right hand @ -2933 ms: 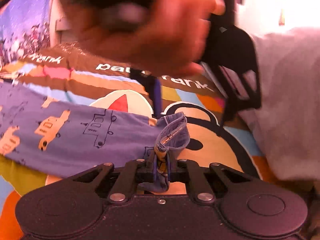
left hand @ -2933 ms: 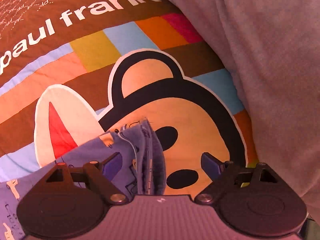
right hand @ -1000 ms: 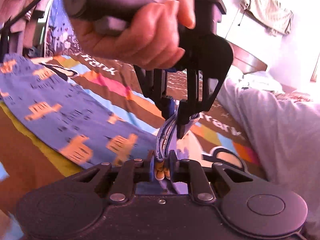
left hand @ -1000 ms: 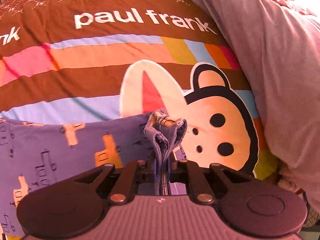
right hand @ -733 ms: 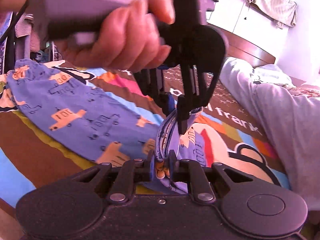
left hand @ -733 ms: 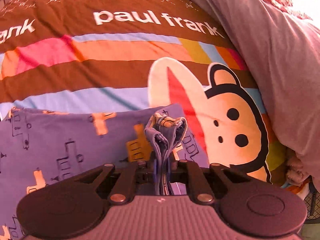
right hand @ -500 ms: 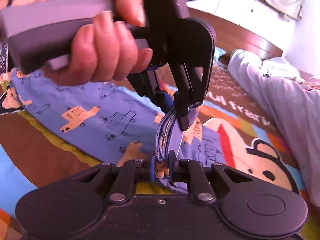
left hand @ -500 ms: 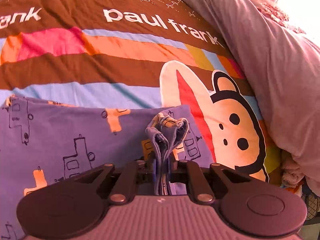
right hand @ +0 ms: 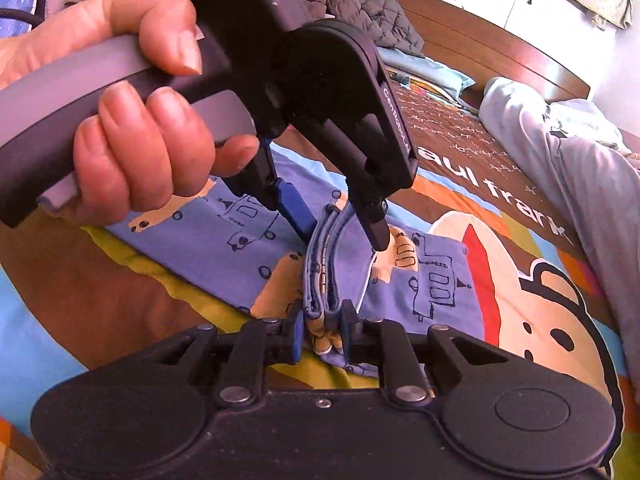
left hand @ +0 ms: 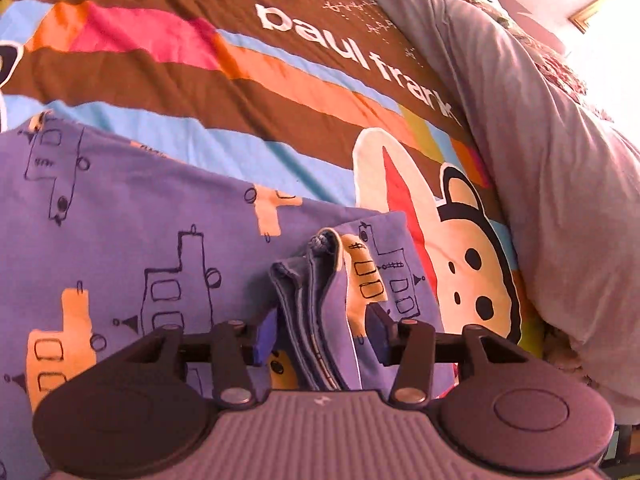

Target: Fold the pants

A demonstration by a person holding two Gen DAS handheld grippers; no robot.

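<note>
The pants (left hand: 120, 220) are blue with orange and outlined truck prints and lie on the bedspread; they also show in the right wrist view (right hand: 240, 224). A bunched hem edge (left hand: 316, 292) stands between the jaws of my left gripper (left hand: 322, 338), which are spread apart on either side of it. In the right wrist view the left gripper (right hand: 340, 236) sits just above the same fold, its jaws apart. My right gripper (right hand: 322, 336) has its jaws slightly apart around the near end of the fold (right hand: 320, 280).
The striped brown "paul frank" bedspread (left hand: 280, 80) with a monkey face (left hand: 472, 280) covers the bed. A grey quilt (left hand: 540, 120) is heaped along the right side. A wooden headboard (right hand: 500, 52) and pillows lie at the far end.
Both grippers carried the hem edge leftward over the laid-out pants, folding them. The left gripper's jaws have now opened off the fabric, and the right gripper's jaws have parted slightly.
</note>
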